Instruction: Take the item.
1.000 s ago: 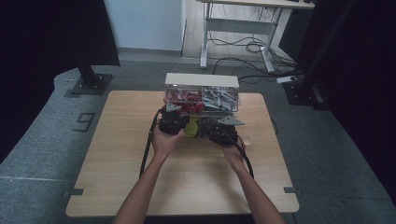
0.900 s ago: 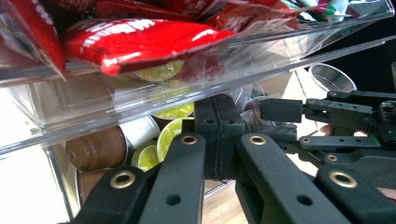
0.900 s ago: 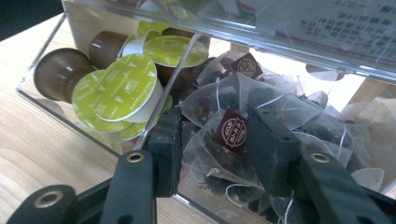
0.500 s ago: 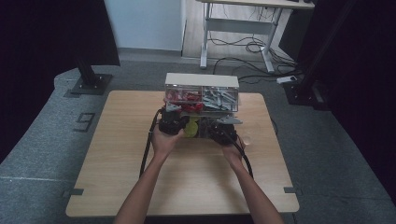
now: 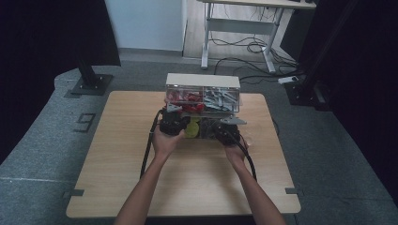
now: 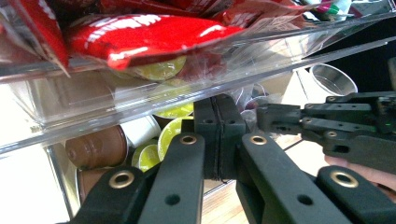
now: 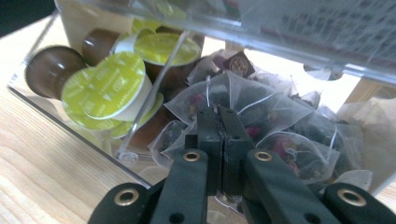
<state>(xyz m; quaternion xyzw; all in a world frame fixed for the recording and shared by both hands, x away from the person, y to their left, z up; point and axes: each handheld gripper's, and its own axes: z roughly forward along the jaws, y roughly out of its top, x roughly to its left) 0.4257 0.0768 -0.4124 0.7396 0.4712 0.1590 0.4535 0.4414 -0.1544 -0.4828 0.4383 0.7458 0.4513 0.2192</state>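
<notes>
At a wooden table (image 5: 141, 187), a person works two hand-held grippers into the pulled-out lower drawer (image 7: 70, 116) of a clear acrylic organizer (image 5: 202, 80) standing at the table's twelve o'clock edge. The drawer sits drawn toward the person, likely so that its contents can be reached from the front.

Nearest the camera in the right gripper view, the right gripper (image 7: 218, 114) has just been closing; its jaws now meet at their tips over a mesh pyramid tea bag (image 7: 224, 100), pinching what looks like the top of the mesh or its string, though which one is hard to tell. More tea bags fill the compartment towards three o'clock.

To its ten o'clock, beyond a clear divider, lie lime-lidded coffee capsules (image 7: 116, 86) and brown ones (image 7: 46, 67).

The left gripper (image 6: 218, 105) rests with jaws fully together and nothing between them, poised under the upper tray at the capsule compartment, seemingly steadying the drawer. Above it sit red sachets (image 6: 154, 39).
</notes>
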